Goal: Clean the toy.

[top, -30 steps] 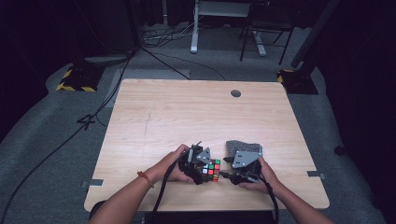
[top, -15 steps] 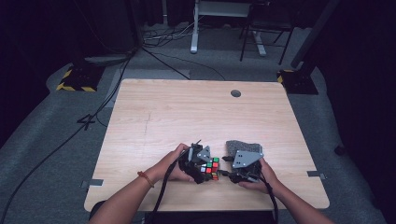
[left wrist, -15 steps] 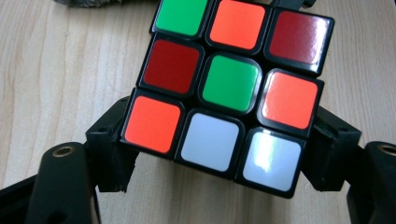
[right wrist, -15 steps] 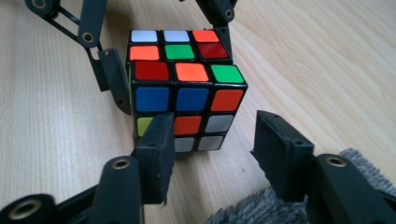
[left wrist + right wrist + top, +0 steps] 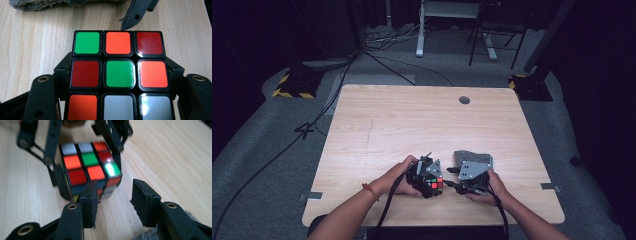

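Observation:
A scrambled Rubik's cube point(image 5: 435, 183) sits just above the table near its front edge. My left gripper point(image 5: 428, 176) is shut on it. In the left gripper view its jaws press the cube point(image 5: 119, 75) from both sides, having just closed further. My right gripper point(image 5: 451, 178) faces the cube from the right, a person's hand behind it. In the right gripper view its fingers point(image 5: 90, 195) stand apart, with bare table between them and the cube point(image 5: 87, 167) just beyond the left one. These jaws have just been closing, and nothing is between them.
A grey fuzzy cloth point(image 5: 472, 157) lies on the wooden table point(image 5: 412, 125) just behind the right gripper. A round cable hole point(image 5: 464, 100) sits near the table's far edge. Cables and stand bases lie on the dark floor beyond.

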`<move>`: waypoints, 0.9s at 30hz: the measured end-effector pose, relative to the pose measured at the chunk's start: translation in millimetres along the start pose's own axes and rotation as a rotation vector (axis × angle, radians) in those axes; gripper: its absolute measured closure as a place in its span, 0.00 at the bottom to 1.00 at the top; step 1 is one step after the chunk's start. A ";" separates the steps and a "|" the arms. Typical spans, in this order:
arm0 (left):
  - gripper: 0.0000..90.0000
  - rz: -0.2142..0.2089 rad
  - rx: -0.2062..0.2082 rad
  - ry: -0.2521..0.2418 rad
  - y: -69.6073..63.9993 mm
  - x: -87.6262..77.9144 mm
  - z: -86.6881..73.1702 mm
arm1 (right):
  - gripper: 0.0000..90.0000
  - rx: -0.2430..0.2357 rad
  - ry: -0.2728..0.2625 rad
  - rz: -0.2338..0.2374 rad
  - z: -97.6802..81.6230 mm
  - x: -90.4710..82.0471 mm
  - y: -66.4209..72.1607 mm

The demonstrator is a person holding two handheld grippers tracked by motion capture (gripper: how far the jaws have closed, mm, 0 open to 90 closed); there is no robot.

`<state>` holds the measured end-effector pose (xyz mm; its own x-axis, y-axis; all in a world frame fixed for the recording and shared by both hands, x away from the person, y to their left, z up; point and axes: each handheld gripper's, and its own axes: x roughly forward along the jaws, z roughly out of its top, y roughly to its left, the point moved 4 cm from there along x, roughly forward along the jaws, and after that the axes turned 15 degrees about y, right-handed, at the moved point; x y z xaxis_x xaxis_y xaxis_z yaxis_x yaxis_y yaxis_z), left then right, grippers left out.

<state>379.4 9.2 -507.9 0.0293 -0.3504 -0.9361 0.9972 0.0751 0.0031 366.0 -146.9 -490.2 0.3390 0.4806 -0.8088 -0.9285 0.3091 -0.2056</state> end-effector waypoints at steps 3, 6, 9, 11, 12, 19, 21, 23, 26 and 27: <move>0.37 -0.011 0.007 0.004 -1.6 -0.1 0.6 | 0.59 -0.004 0.039 0.039 -6.8 6.4 0.8; 0.37 -0.009 0.017 0.006 -3.3 0.1 2.1 | 0.57 -0.007 0.033 0.051 -5.8 9.0 3.5; 0.36 -0.006 0.007 0.000 -2.1 -1.0 1.1 | 0.57 -0.008 0.007 0.057 -4.5 7.4 3.1; 0.36 -0.005 0.004 -0.002 -1.9 -0.6 0.6 | 0.58 0.019 -0.044 0.077 -3.7 3.9 2.1; 0.36 -0.002 0.005 -0.004 -1.9 -1.0 1.0 | 0.58 0.023 -0.053 0.079 -2.5 1.9 1.5; 0.37 0.024 0.040 -0.005 -4.0 2.7 16.0 | 0.59 0.006 -0.084 0.043 2.9 -13.6 -1.5; 0.36 0.026 0.027 -0.005 -2.2 2.9 18.1 | 0.59 0.014 -0.061 0.037 -3.1 -14.0 -3.8; 0.35 0.030 0.020 -0.005 -1.0 1.5 17.3 | 0.59 0.025 -0.034 0.037 -9.8 -11.2 -5.5; 0.28 0.030 0.007 -0.010 0.2 -4.6 14.0 | 0.58 0.024 -0.012 0.045 -15.2 -7.1 -6.0; 0.27 0.032 0.000 -0.005 0.4 -6.6 12.4 | 0.58 0.025 -0.009 0.047 -15.2 -6.2 -5.5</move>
<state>380.4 0.0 -497.3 0.0616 -0.3527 -0.9337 0.9957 0.0866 0.0330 366.7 -164.0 -492.5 0.2966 0.5022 -0.8123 -0.9395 0.3062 -0.1538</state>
